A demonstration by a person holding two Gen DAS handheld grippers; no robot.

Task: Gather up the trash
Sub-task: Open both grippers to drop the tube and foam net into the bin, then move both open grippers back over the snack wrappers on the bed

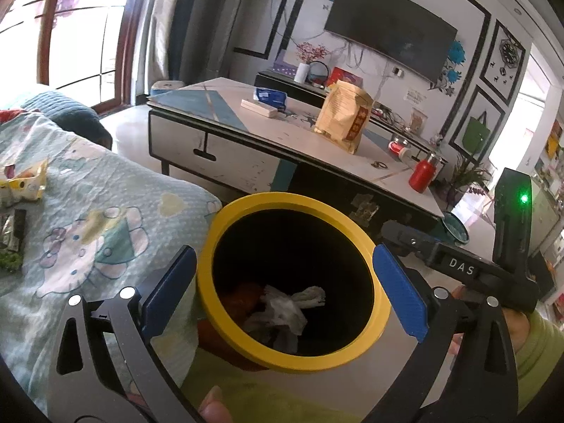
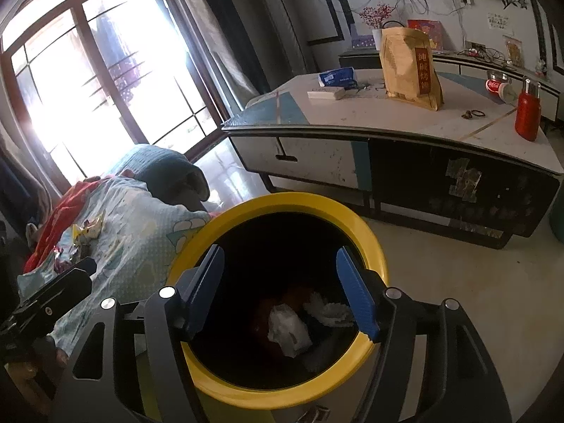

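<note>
A bin with a yellow rim (image 1: 225, 232) and a black inside stands beside the bed; its rim (image 2: 373, 232) fills the lower part of the right wrist view. Crumpled white tissue (image 1: 278, 313) (image 2: 289, 328) and something orange lie at its bottom. My left gripper (image 1: 283, 264) hangs open over the bin mouth, its blue pads wide apart with nothing held. My right gripper (image 2: 280, 257) is open above the opening too, empty. Loose snack wrappers (image 1: 24, 183) (image 2: 88, 229) lie on the patterned bedspread to the left.
A low coffee table (image 1: 246, 162) (image 2: 317, 155) stands behind the bin, carrying a brown paper bag (image 1: 343, 120), a red bottle (image 1: 421, 174), a can and a tissue pack. A big window is at the left. Pale floor lies to the right of the bin.
</note>
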